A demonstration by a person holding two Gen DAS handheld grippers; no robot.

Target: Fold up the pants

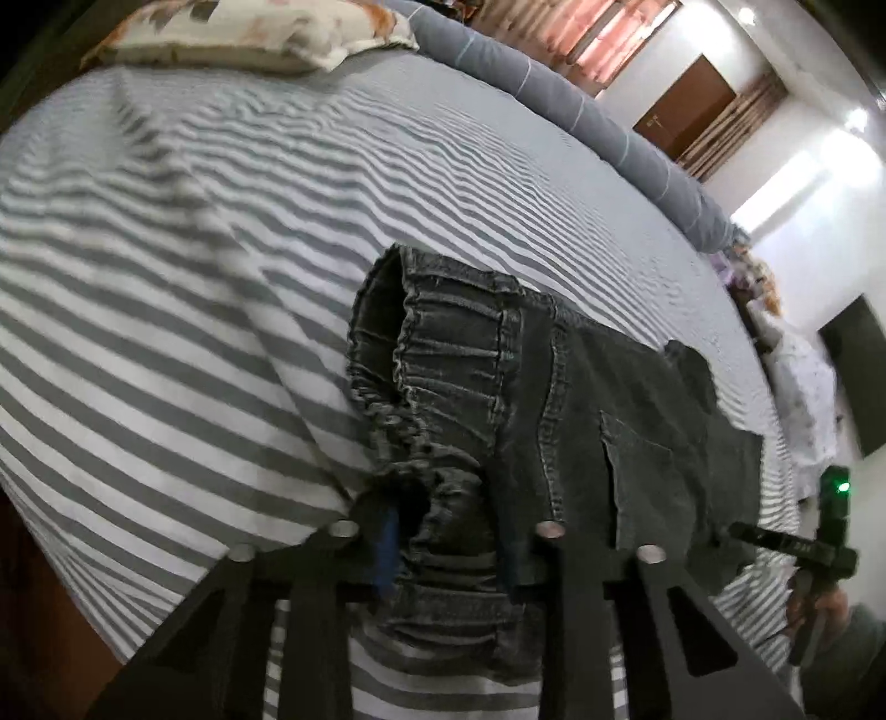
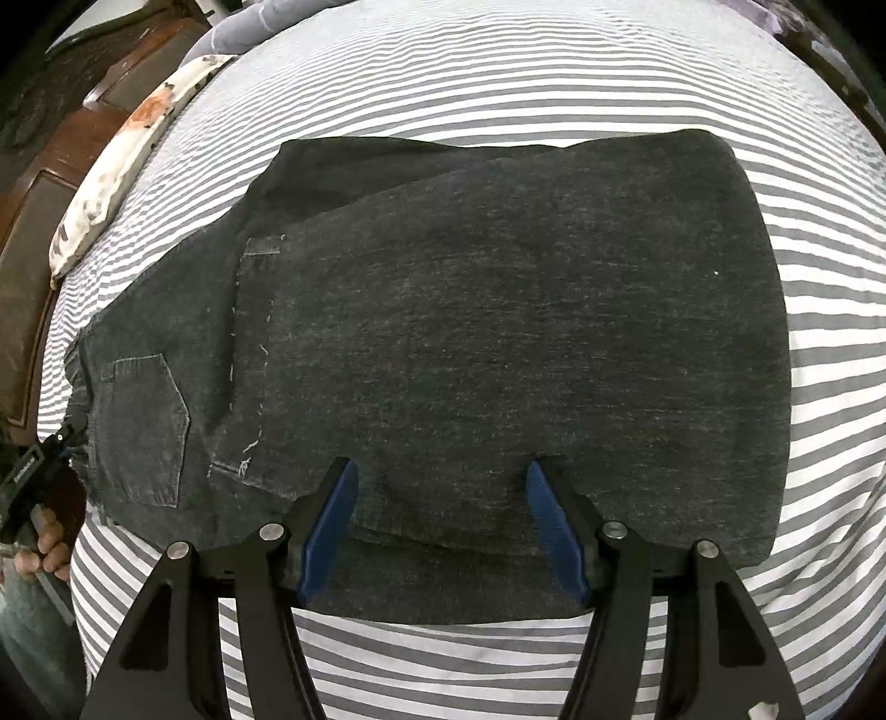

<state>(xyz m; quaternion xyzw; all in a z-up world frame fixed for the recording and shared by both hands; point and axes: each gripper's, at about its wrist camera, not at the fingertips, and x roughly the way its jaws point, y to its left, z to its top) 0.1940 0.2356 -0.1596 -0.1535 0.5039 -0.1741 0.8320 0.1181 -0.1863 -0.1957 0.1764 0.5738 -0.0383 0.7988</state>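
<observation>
While the dark denim pants (image 2: 487, 343) lie folded flat on the striped bedsheet (image 2: 498, 83), their long axis is seen running left-right, waistband at lower left. The gathered waistband (image 1: 443, 421) is clamped by the left gripper (image 1: 451, 548). The right gripper (image 2: 440, 526) is held wide over the near edge. Bare sheet is seen on all sides.

Bed with grey-and-white striped sheet (image 2: 498, 72): dark grey denim pants (image 2: 470, 332) folded mid-bed; floral pillow (image 2: 116, 166) at head edge.

A floral pillow (image 1: 249, 33) lies on the grey-striped bedsheet (image 1: 166, 277), near a wooden headboard (image 2: 33, 266).
</observation>
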